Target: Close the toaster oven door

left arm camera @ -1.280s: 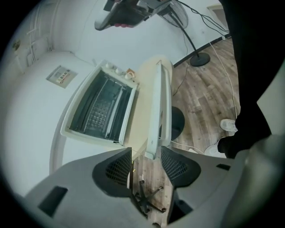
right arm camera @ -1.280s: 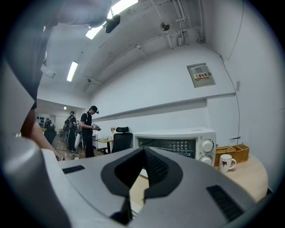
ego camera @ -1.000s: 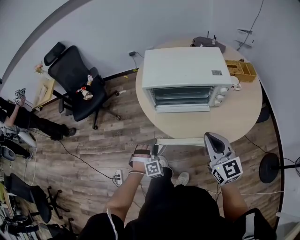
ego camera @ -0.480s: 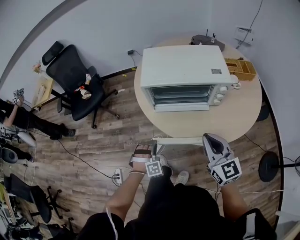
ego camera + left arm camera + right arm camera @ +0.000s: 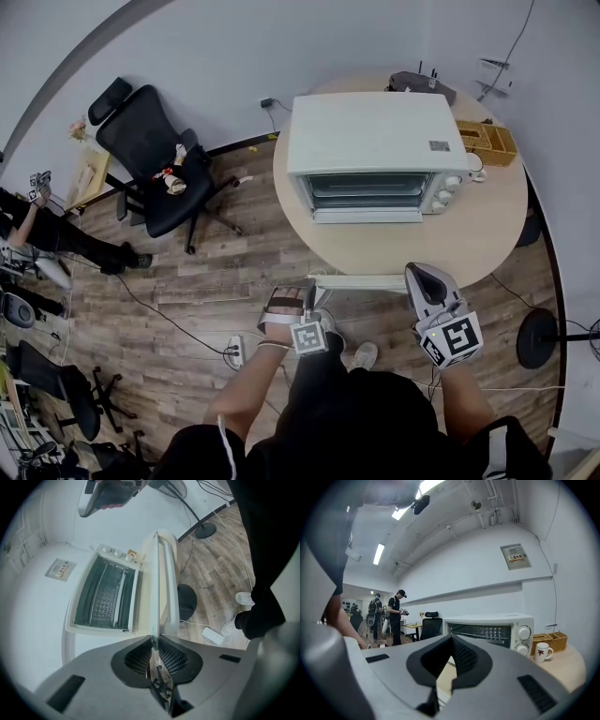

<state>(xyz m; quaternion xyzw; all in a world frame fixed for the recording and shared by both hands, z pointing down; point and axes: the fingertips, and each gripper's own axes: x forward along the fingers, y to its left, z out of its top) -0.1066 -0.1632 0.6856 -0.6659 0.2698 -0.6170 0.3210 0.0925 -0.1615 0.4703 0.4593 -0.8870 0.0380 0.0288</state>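
One toaster oven (image 5: 375,141), white, is sitting toward the far side of the round table (image 5: 478,234). Its door (image 5: 158,573) is hanging open toward the person, the free edge reaching the table's near rim, with racks (image 5: 105,592) showing in the mouth behind it. Two dials (image 5: 524,633) are showing at the right of the front. One label (image 5: 433,145) is sitting on the oven's top, its print too small to be read.

One left gripper (image 5: 153,641) is closing its jaws on the door's free edge, one tip lying against each face of the thin panel. It is lying rolled onto its side, so the door is showing edge-on in the left gripper view. The person's left hand (image 5: 281,311) is wrapping the grip just below the table's rim, bare forearm reaching forward.

One right gripper (image 5: 419,274) is resting with its tips together and nothing between them, pointing at the table's near rim, apart from the door.

Two marker cubes are showing black-and-white squares, no letters.

One mug (image 5: 541,652) bearing a red figure is standing just beside the oven's dial side, near a wooden organiser (image 5: 487,141).

One wall plaque (image 5: 515,556) is hanging with its print unreadable.

One black office chair (image 5: 155,155) is standing on the wood floor (image 5: 216,281), well left of the table.
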